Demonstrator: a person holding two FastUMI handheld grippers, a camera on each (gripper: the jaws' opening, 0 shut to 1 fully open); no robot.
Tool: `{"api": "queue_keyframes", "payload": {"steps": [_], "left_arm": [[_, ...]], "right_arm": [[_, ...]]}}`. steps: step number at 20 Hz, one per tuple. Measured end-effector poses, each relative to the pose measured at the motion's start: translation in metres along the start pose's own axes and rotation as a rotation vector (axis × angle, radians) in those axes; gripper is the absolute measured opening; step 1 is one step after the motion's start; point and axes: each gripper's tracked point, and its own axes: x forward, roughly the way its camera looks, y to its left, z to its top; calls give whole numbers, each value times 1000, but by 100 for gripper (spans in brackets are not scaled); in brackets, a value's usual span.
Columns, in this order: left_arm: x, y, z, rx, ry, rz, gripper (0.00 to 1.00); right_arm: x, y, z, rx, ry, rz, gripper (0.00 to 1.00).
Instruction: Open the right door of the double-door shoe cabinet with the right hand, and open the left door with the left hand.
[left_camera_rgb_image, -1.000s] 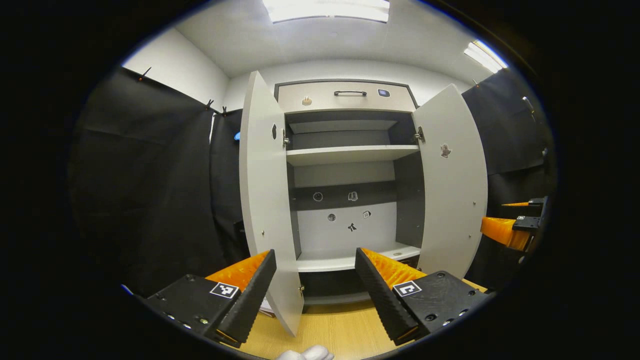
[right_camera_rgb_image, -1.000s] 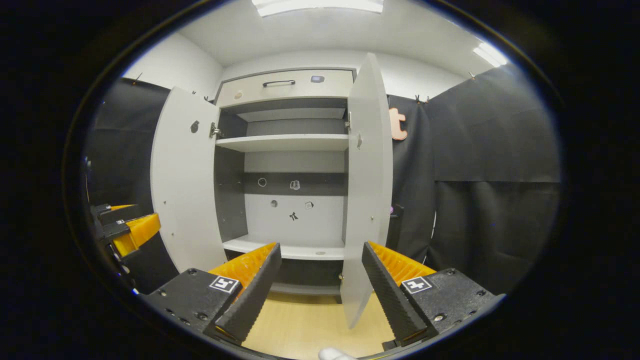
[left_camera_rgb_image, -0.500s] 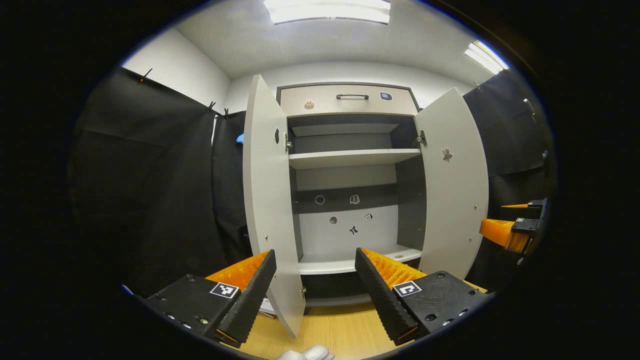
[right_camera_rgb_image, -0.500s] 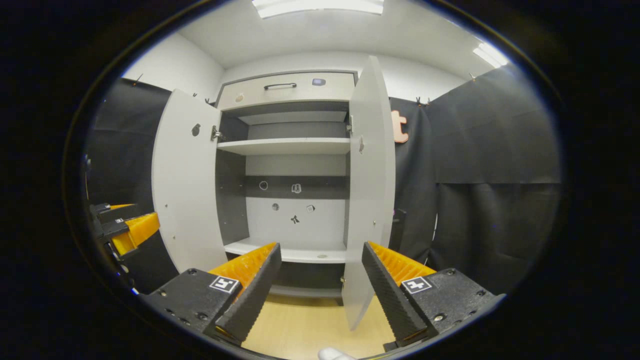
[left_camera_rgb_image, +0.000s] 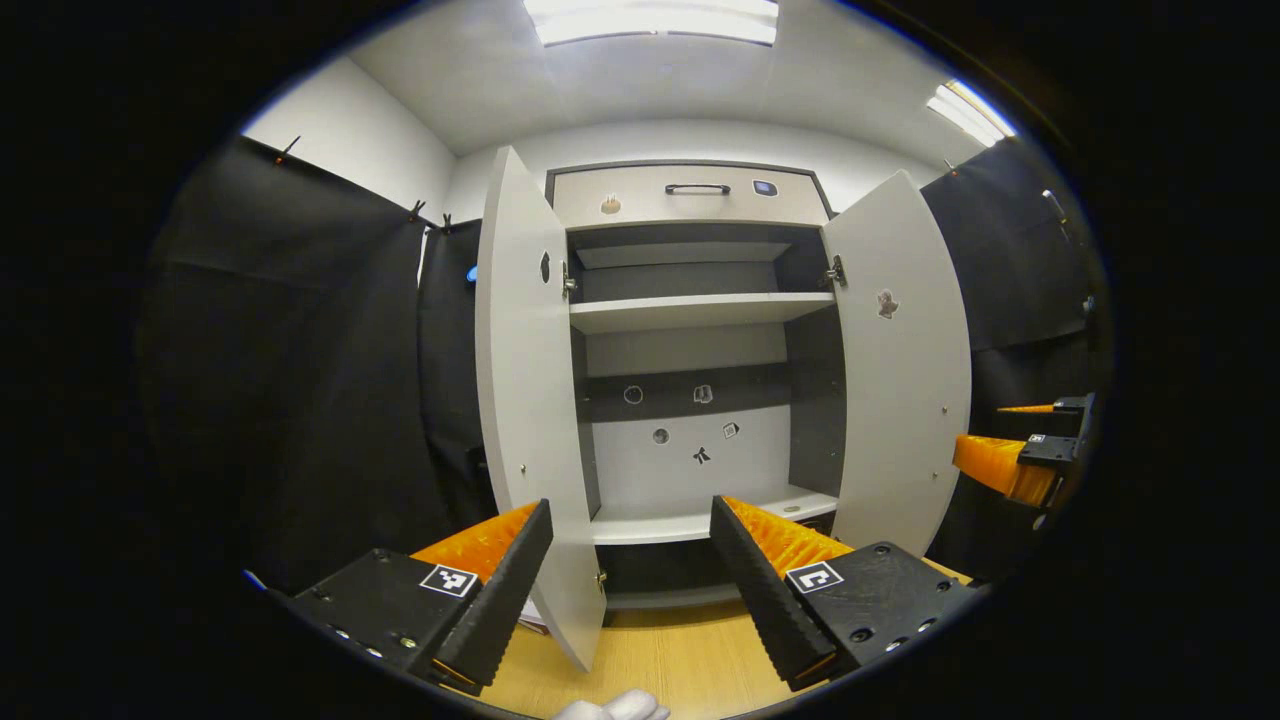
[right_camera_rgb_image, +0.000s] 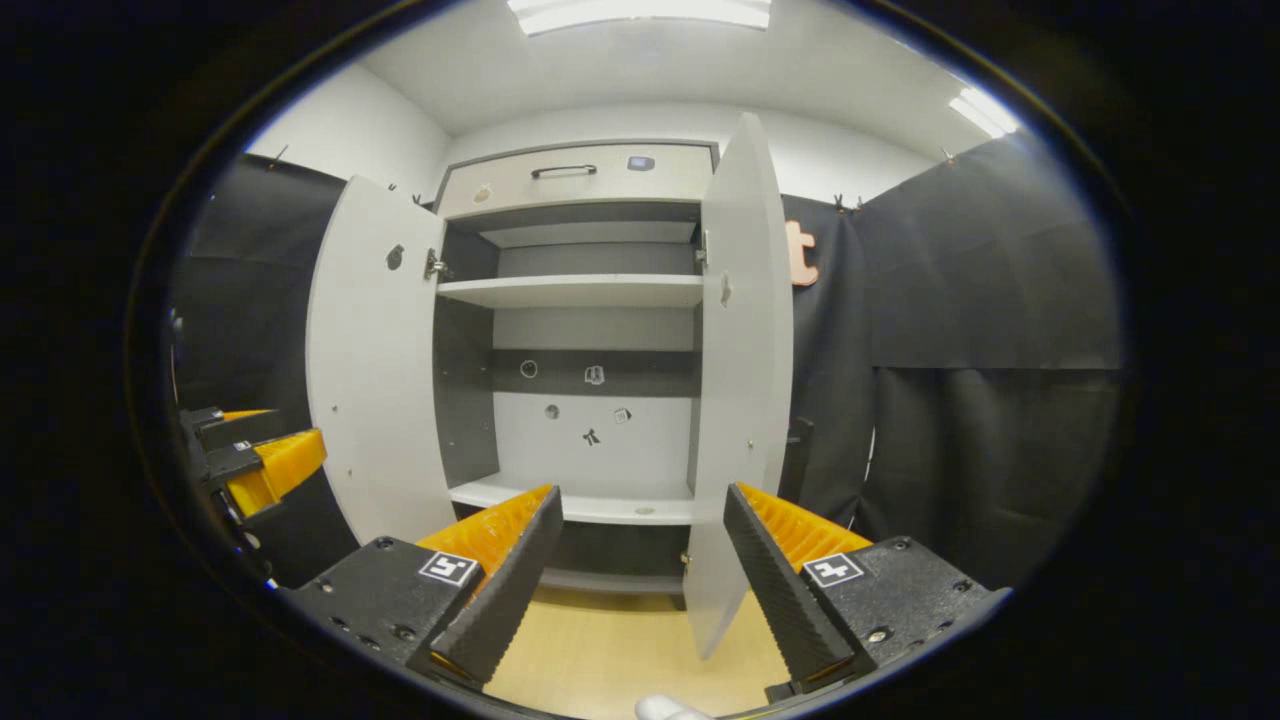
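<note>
doors are both standing swung out already: in the left gripper view the left door (left_camera_rgb_image: 530, 400) is rising upright just ahead of the left gripper (left_camera_rgb_image: 630, 580), whose fingers are gaping apart around nothing. moving right past the bare cabinet shelves (right_camera_rgb_image: 570, 290), the right door (right_camera_rgb_image: 740, 400) is standing edge-on, nearest the right gripper (right_camera_rgb_image: 640, 580), likewise spread and empty, so the task is looking done.
</note>
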Motion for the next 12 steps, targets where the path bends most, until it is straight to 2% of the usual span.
{"api": "queue_keyframes", "payload": {"steps": [12], "left_arm": [[-2, 1, -5, -11, 12, 9, 96]], "right_arm": [[-4, 0, -3, -4, 6, 3, 100]]}}
